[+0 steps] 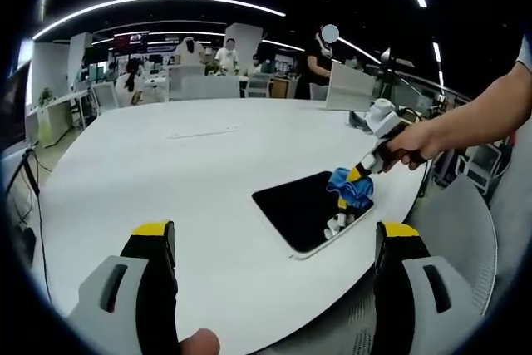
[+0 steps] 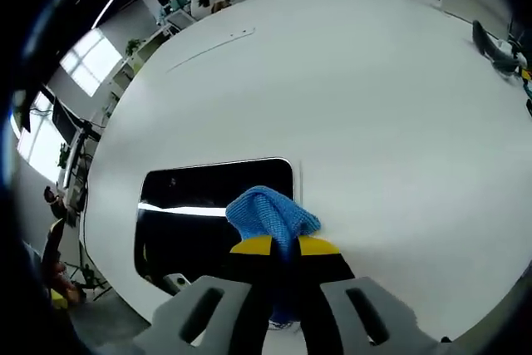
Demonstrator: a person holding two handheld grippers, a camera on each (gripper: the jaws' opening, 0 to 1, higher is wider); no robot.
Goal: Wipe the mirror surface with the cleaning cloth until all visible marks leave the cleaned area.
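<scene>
Jaws of right gripper (image 2: 285, 247) clamp cloth (image 2: 270, 212) on mirror (image 2: 199, 205).

Cloth masks mirror's edge
The blue cloth (image 2: 271, 214) hides part of the mirror (image 2: 212, 205); the right gripper's (image 2: 284, 248) jaws cover the cloth's lower folds.

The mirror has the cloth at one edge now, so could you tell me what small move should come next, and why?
Probably sweep the right gripper sideways across the mirror, keeping the blue cloth pressed down. The cloth is pinched between its fingers and sits at the mirror's edge, while most of the dark glass lies beyond it. The left gripper hangs open, clear of the mirror, and can stay put.
</scene>
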